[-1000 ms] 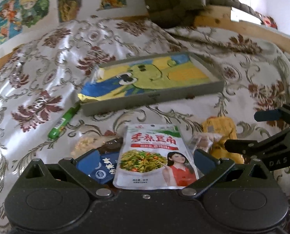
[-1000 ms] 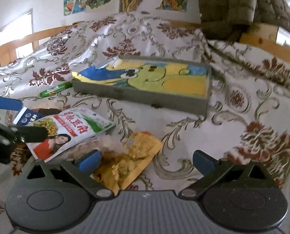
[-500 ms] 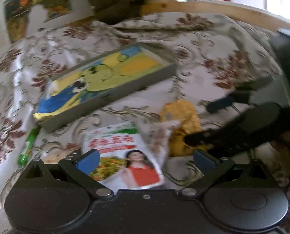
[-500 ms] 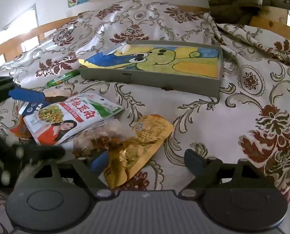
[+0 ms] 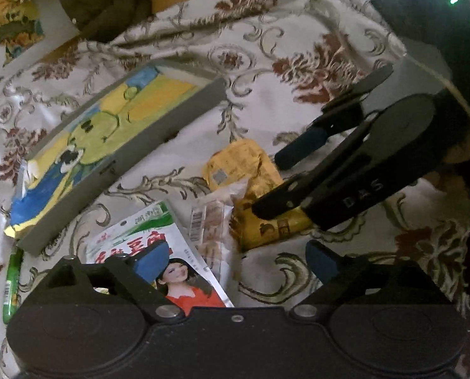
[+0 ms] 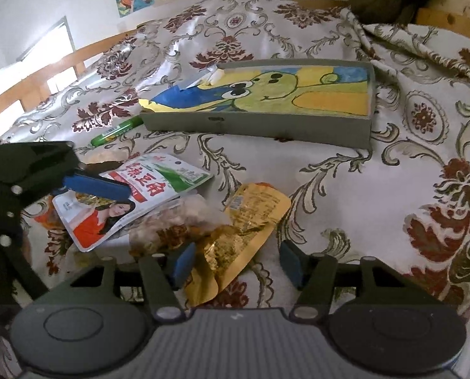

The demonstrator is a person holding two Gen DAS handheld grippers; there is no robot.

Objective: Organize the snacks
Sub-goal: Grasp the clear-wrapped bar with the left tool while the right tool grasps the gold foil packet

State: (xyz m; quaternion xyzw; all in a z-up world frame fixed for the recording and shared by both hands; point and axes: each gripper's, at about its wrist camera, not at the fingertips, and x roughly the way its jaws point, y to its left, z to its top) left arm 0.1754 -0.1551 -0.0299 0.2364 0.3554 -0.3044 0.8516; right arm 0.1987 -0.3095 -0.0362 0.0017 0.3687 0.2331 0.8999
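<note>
A: State your right hand-held gripper [image 6: 233, 260].
B: Its jaws have just been closing and stand half-wide around the yellow snack pouch [image 6: 247, 221], pads not pressing.
A: And your left hand-held gripper [image 5: 238, 260]?
B: Wide, jaws just narrowing slightly, over the white snack packet [image 5: 159, 252]. Both snacks lie on the bed cover [image 6: 392, 170], near the grey tray [image 6: 266, 126].
</note>
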